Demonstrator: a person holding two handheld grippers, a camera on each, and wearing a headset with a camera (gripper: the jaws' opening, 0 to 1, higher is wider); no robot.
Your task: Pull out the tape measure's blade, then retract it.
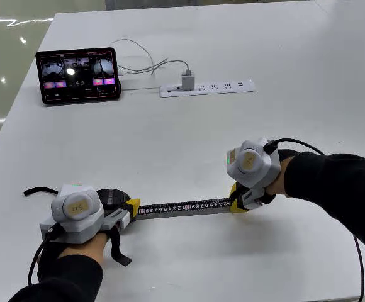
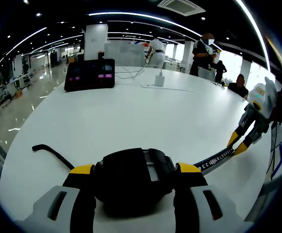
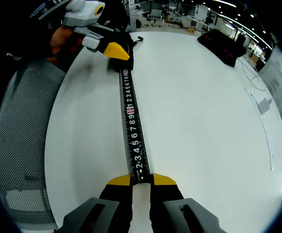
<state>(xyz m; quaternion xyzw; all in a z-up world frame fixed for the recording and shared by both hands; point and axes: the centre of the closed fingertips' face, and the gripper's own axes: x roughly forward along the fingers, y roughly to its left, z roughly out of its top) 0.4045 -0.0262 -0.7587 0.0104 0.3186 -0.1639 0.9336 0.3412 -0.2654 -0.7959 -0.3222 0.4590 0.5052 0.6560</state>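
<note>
A black tape measure case sits between the yellow-tipped jaws of my left gripper, which is shut on it; in the head view the case lies at the near left of the white table. Its blade runs out flat to the right over the table. The blade shows black numbers and a red mark. My right gripper is shut on the blade's end; in the head view this gripper is right of centre. A black wrist strap trails left from the case.
A tablet stands at the back left of the table, with a white power strip, charger and cables beside it. A grey mesh chair is by the near edge. People stand beyond the table.
</note>
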